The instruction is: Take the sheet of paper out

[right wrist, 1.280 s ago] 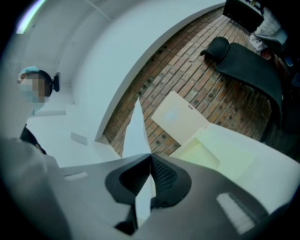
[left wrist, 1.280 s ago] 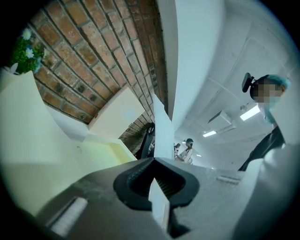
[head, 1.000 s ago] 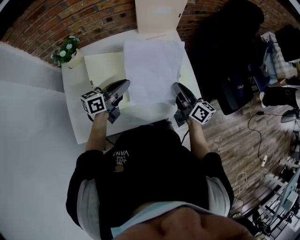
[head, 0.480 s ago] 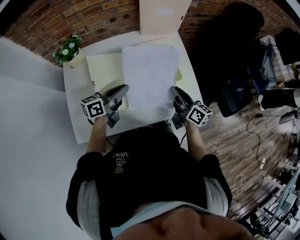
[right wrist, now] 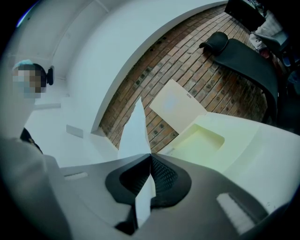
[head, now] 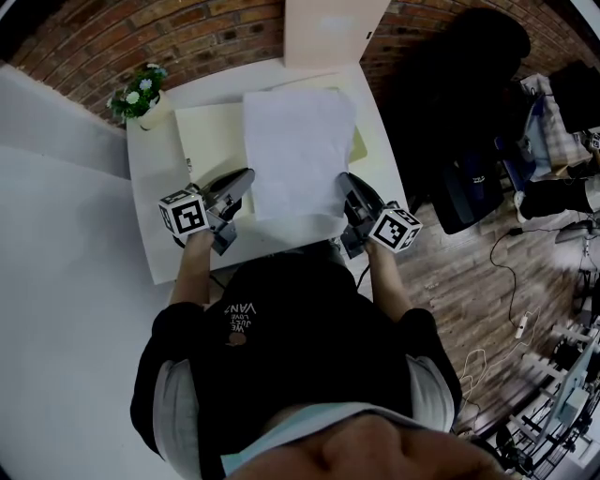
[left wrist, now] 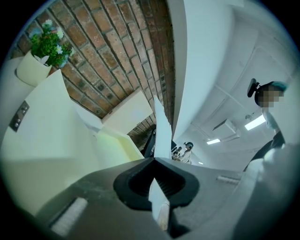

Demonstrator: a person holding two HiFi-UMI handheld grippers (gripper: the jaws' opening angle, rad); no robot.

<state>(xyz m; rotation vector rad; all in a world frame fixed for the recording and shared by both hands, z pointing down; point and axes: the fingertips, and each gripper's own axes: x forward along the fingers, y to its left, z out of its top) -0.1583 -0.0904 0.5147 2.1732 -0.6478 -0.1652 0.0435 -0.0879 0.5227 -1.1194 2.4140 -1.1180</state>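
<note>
A white sheet of paper [head: 296,150] hangs spread between my two grippers above the pale printer [head: 211,131] on the white table [head: 159,220]. My left gripper [head: 247,178] is shut on the sheet's near left corner. The right gripper [head: 343,180] is shut on the near right corner. In the left gripper view the paper's edge [left wrist: 161,131] runs upright out of the closed jaws of the left gripper [left wrist: 158,161]. The right gripper view shows the same: the sheet [right wrist: 135,133] stands edge-on from the pinched jaws of the right gripper [right wrist: 149,157], with the printer's tray [right wrist: 201,138] beyond.
A potted plant [head: 137,92] stands at the table's far left corner. An upright cream flap [head: 333,28] rises behind the printer against the brick wall [head: 112,42]. Right of the table a black chair [head: 450,103] stands on the wooden floor, with cables nearby.
Both grippers have drawn slightly toward me with the sheet pinched between them. The paper has slid further out from the printer's upright flap.
</note>
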